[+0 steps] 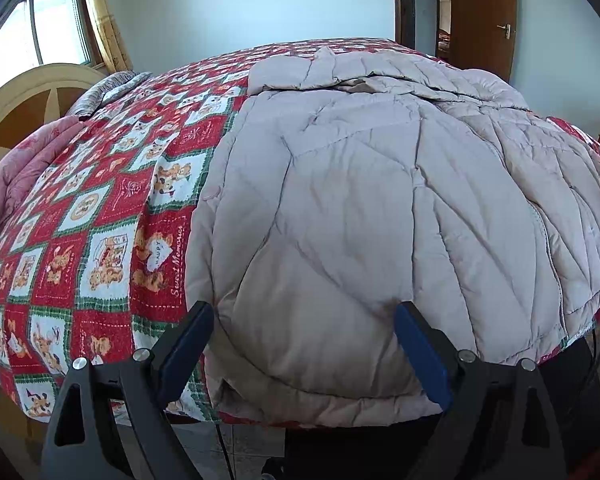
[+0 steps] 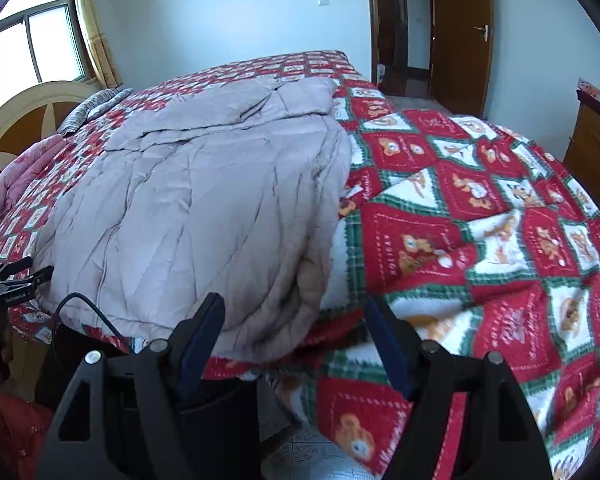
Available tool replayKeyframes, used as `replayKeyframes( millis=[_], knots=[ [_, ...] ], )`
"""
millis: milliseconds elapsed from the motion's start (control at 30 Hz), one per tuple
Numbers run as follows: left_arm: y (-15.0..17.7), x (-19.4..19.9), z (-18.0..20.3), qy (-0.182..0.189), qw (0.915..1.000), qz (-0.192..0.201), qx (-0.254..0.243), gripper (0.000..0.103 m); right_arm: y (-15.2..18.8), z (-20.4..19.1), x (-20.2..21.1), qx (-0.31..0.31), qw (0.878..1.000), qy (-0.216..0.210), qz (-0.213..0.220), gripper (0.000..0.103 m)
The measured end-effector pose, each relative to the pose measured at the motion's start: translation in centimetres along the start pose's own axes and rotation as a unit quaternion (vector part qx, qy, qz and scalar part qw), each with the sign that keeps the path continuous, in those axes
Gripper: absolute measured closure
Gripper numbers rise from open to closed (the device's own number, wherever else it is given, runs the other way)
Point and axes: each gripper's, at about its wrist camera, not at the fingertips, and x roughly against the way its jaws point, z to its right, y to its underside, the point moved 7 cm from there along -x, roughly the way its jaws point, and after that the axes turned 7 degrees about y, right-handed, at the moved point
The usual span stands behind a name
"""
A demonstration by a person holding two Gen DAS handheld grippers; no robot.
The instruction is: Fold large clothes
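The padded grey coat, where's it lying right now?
The padded grey coat lies spread on the red patchwork bedspread, its hem at the bed's near edge, between the open fingers of the left gripper.

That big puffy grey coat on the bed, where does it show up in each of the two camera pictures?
Left wrist view: the grey padded coat fills the centre and right, its near hem between the open fingers of the left gripper.
Right wrist view: the coat lies left of centre; its near corner sits ahead of the open right gripper.
Shared landmark: the brown door with a red paper cutting, upper right in both views.
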Motion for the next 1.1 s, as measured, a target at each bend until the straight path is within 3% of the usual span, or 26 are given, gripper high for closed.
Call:
replayKeyframes(
  millis=[367, 967, 1000, 1033, 1100],
  knots=[
    [0.7, 0.3, 0.2, 0.001, 1.0, 0.0, -0.002, 0.011, -0.2, -0.4, -1.6, -0.009, 1.0, -0.003, 0.002, 0.028],
    [1.4, 0.2, 0.6, -0.006, 0.9999, -0.003, -0.01, 0.011, 0.1, -2.1, -3.0, 0.04, 0.999, 0.012, 0.01, 0.025],
    [1.4, 0.2, 0.6, -0.006, 0.9999, -0.003, -0.01, 0.011, 0.0, -2.4, -3.0, 0.044, 0.999, 0.01, 0.01, 0.029],
    [1.4, 0.2, 0.6, -0.007, 0.9999, -0.003, -0.011, 0.011, 0.1, -2.9, -3.0, 0.055, 0.998, 0.002, 0.007, 0.044],
    [1.4, 0.2, 0.5, -0.007, 0.9999, -0.004, -0.01, 0.011, 0.6, -4.0, -3.4, 0.069, 0.997, -0.013, -0.013, 0.061]
  ],
)
